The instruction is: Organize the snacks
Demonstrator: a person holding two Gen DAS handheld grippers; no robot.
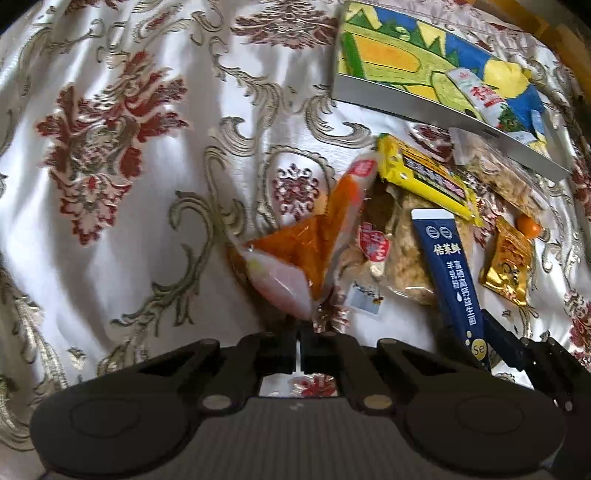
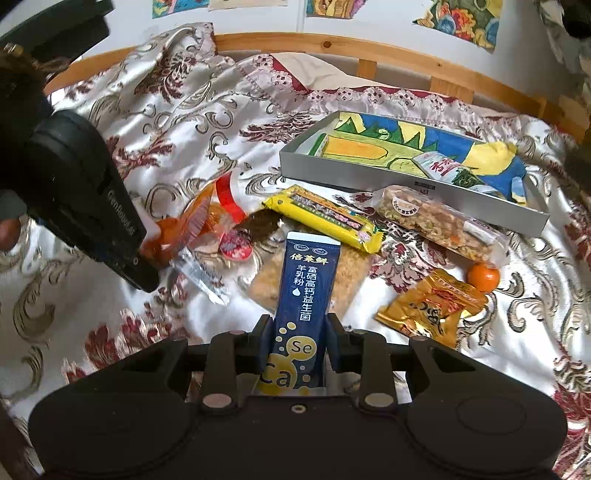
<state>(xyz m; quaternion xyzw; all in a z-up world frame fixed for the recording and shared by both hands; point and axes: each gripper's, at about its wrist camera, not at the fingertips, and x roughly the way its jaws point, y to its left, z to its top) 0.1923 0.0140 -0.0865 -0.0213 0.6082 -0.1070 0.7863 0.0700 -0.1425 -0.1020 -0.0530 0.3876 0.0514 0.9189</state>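
Right wrist view only: wooden bed rail (image 2: pixel 369 51), drawings on white wall (image 2: pixel 461 22).
Left tool (image 1: pixel 300 334): jaws fully closed, pinching corner of orange-and-clear plastic snack pouch (image 1: pixel 295 254).
Right tool (image 2: pixel 298 343): clamped on navy blue stick sachet (image 2: pixel 301 291).
Shallow grey tray with colourful drawn liner (image 2: pixel 354 170): holds one white packet (image 2: pixel 441 166).
Loose beside tray on floral satin bedspread (image 1: pixel 110 147): yellow bar (image 2: pixel 325 218), clear nut bar (image 2: pixel 439 221), gold packet (image 2: pixel 432 306), small orange fruit (image 2: pixel 483 277).
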